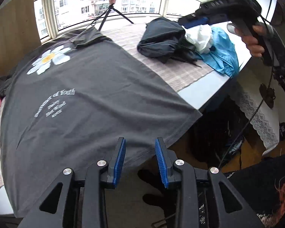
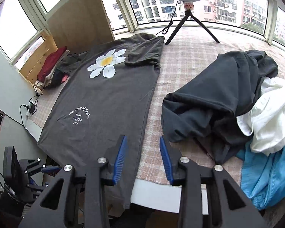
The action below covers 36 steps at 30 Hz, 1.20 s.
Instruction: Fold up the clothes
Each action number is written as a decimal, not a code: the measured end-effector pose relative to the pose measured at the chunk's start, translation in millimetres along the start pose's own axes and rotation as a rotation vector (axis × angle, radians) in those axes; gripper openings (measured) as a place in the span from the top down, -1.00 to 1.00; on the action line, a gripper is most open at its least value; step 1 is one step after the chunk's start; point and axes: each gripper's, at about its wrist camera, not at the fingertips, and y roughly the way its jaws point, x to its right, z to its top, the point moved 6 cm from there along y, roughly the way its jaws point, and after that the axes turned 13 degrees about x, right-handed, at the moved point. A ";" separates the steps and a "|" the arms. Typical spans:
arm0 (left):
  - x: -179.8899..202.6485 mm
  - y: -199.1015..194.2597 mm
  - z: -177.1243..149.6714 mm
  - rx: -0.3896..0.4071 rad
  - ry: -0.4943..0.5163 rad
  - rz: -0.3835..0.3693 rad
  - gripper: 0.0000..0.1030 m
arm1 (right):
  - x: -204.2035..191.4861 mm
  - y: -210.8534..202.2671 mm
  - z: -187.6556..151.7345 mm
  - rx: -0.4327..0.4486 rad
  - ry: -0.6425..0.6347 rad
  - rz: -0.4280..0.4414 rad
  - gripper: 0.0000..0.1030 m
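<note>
From the left wrist view, the left gripper hangs over the near edge of the worktop, its blue pads spread apart with nothing between them. Below it lies the dark grey T-shirt, laid flat on the checked cloth that covers the worktop, its hem drooping a little over the near edge. A white daisy print sits toward the far left of the shirt, with pale lettering nearer the middle. One sleeve is folded in at the far end. To the right, well apart from the shirt, sits a heap of clothes: a black garment, a white one and a blue one. Above that heap the right gripper is held in a hand; its blue pads show, but blur hides how they stand in this view. A ring light on a tripod stands at the far edge by the windows.

From the right wrist view, the right gripper hovers over the near right border of the T-shirt, its pads spread and pinching nothing. The shirt runs from the near edge to the far side, daisy at the far end. The black garment lies to the right, with the white and blue pieces nearer the right edge. A stack of folded clothes rests at the far left beside a wooden board. The left gripper shows low at the left, off the worktop.
</note>
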 end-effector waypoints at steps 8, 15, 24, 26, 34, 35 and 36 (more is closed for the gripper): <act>89.9 66.2 14.6 -0.024 0.273 0.005 0.24 | 30.7 94.7 80.0 -0.065 0.000 0.080 0.21; 98.2 99.7 12.1 -0.079 0.287 -0.014 0.50 | 47.4 195.0 102.1 -0.151 0.022 0.075 0.21; 67.3 96.1 27.8 -0.066 -0.031 -0.098 0.90 | 69.9 285.2 133.4 -0.163 0.172 0.107 0.08; 58.3 90.4 30.4 -0.048 -0.077 -0.090 0.90 | 71.5 301.7 135.3 -0.178 0.180 0.105 0.04; 12.7 67.3 27.8 0.027 -0.317 -0.066 0.91 | 60.4 319.1 136.0 -0.187 0.135 0.139 0.89; 8.2 64.4 26.0 0.037 -0.344 -0.063 0.91 | 57.6 316.7 139.2 -0.182 0.130 0.137 0.91; 3.5 61.4 24.2 0.048 -0.372 -0.061 0.91 | 53.9 313.6 143.4 -0.173 0.121 0.138 0.91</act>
